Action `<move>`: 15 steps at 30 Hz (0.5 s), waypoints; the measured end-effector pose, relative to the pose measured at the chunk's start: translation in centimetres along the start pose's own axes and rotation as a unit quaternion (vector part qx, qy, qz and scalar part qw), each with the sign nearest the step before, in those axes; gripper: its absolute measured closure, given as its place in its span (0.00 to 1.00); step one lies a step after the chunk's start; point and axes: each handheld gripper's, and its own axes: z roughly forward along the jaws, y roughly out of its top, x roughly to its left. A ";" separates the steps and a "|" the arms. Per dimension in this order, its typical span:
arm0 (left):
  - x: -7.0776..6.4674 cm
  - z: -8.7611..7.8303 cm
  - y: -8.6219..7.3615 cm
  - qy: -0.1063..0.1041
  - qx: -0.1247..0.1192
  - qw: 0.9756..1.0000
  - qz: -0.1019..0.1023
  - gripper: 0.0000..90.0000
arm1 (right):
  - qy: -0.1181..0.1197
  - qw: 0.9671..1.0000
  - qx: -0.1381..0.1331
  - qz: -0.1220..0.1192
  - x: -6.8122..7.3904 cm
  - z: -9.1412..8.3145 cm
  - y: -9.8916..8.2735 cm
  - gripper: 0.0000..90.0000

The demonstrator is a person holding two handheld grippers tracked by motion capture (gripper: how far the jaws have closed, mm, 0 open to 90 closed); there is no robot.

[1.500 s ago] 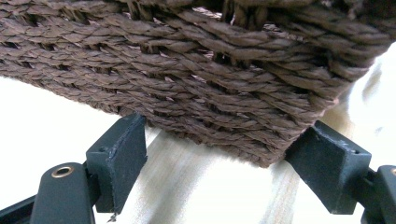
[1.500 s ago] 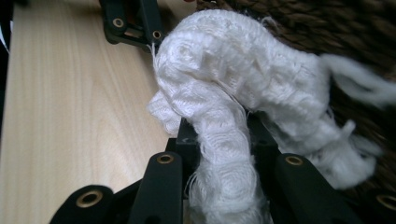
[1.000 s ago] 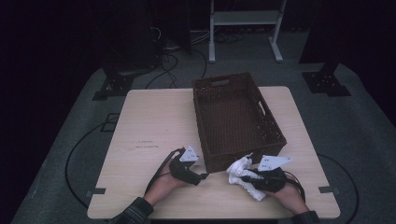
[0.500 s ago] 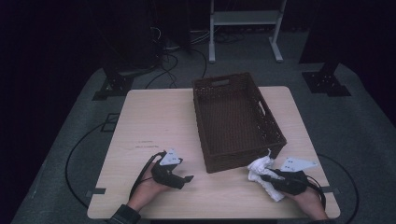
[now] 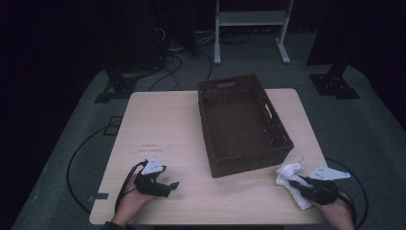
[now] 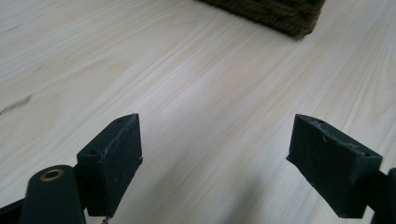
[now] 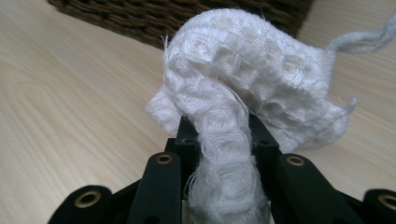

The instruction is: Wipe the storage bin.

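Count, on the table: 1 woven basket, dark brown, toward the far right w/ its near end short of the near edge. 1 white cloth, bunched, at the near right corner. 2 grippers, both mine: left gripper near the near left corner, right gripper at the near right corner. 2 hands, 1 per gripper. Off the table, far side: 1 white frame stand.

Dim high view, dark surroundings; both gripper views bright, soft-focused at the edges
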 end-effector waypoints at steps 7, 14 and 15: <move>1.1 -0.9 -1.3 0.023 0.010 1.000 -0.017 0.13 | -0.028 0.999 0.017 0.022 -1.1 -0.2 -0.8 0.79; 1.3 -0.1 -1.7 0.040 0.045 0.998 -0.007 0.06 | -0.044 0.998 0.043 0.012 -1.1 0.3 -1.0 0.75; 1.3 0.0 -1.7 0.041 0.048 0.998 -0.007 0.05 | -0.041 0.998 0.044 0.013 -1.1 0.4 -1.0 0.73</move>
